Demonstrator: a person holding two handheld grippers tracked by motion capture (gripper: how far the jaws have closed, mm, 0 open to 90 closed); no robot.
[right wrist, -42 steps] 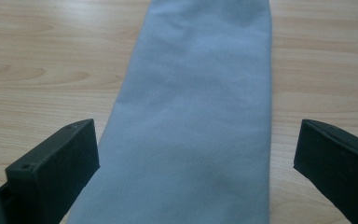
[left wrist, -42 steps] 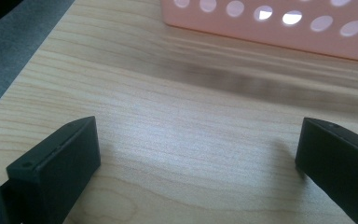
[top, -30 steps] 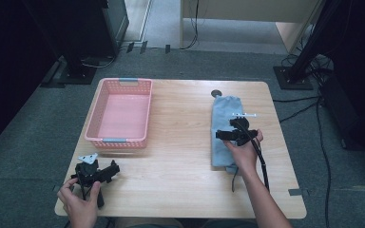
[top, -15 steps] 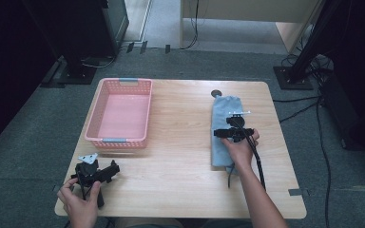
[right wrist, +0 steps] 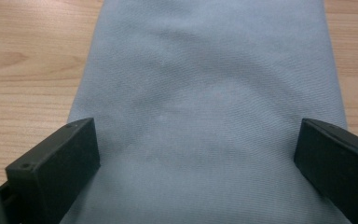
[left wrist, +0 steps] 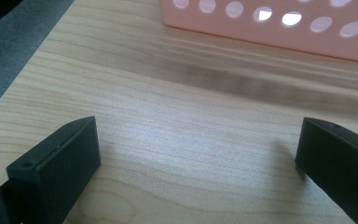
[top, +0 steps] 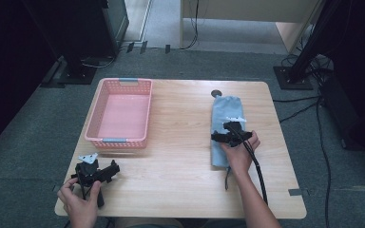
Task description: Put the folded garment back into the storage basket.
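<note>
Nearest me in the high view, my left claw (top: pixel 110 170) rests low at about seven o'clock on the bench (top: pixel 180 190), spread wide with nothing between its jaws. My right claw (top: pixel 224 135) sits over at three o'clock, above the folded blue cloth (top: pixel 225 107), which lies lengthwise along the right side of the bench, running away from me toward one o'clock. That claw is released too, jaws set apart across the fabric.

I judge the step in hand to be taking hold of the cloth. To do it well I would lower the right claw until both jaws press the fabric, then pinch up a ridge through all the layers, not just the top one; a shallow bite would peel the fold open. Farther off at eleven o'clock stands the pink basket (top: pixel 95 124), the likely destination, so I would lift high enough to get over its rim.

The right gripper view shows the cloth's (right wrist: pixel 205 93) weave and soft wrinkles between the jaws, detail lost from above. Whether the jaws already touch the fabric I cannot quite tell. The left gripper view shows the basket's (left wrist: pixel 270 28) perforated wall close ahead across bare wood. The high view gives the overall layout.
</note>
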